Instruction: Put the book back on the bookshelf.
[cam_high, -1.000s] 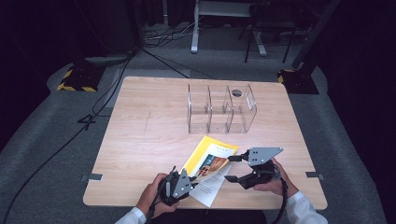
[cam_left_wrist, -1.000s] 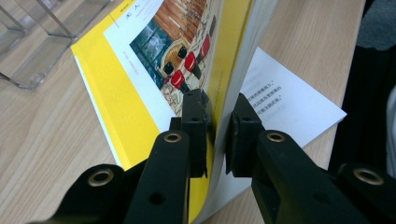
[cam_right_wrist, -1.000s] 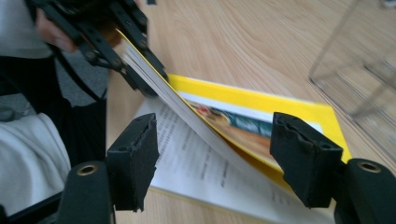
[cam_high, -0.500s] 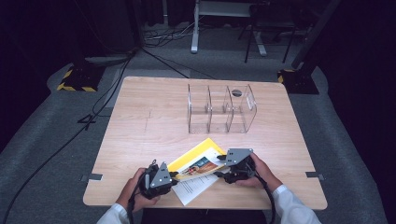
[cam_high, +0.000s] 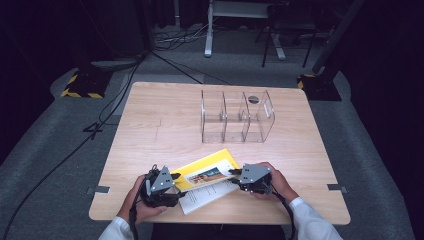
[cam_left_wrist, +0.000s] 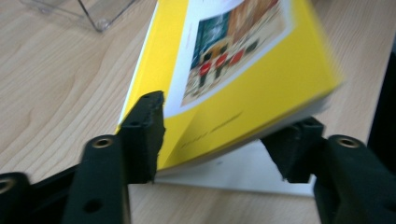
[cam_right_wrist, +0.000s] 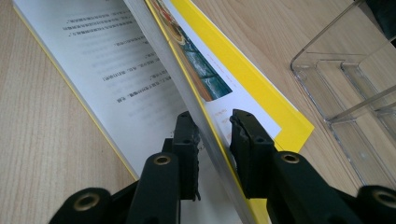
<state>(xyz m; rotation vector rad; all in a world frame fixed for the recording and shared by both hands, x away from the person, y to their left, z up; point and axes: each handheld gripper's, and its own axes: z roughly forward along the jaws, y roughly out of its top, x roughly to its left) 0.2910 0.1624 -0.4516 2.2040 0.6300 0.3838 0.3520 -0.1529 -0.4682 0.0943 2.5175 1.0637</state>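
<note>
Both grippers are working on a yellow book (cam_high: 207, 172) that is lying open at the near edge of the wooden table (cam_high: 160, 125). The right gripper (cam_high: 236, 175) is standing at the right end of the book. Its jaws have just been closing, and in the right gripper view they are now narrow, with the upper block of pages and the yellow cover (cam_right_wrist: 243, 74) between them; the pads are pressing on it or are very near, I cannot tell which exactly. This block is being lifted away from the white printed page (cam_right_wrist: 107, 74) that is lying flat on the table.

The left gripper (cam_high: 176, 179) is at the left end of the book. Its jaws have just been opening and are now standing about half wide. In the left gripper view the corner of the book (cam_left_wrist: 233, 93) is sitting between them: one jaw is just beside the yellow cover, and the other is apart from the page edge.

A clear plastic organizer (cam_high: 235, 117) with several compartments is standing farther back on the table, well apart from the book.
</note>
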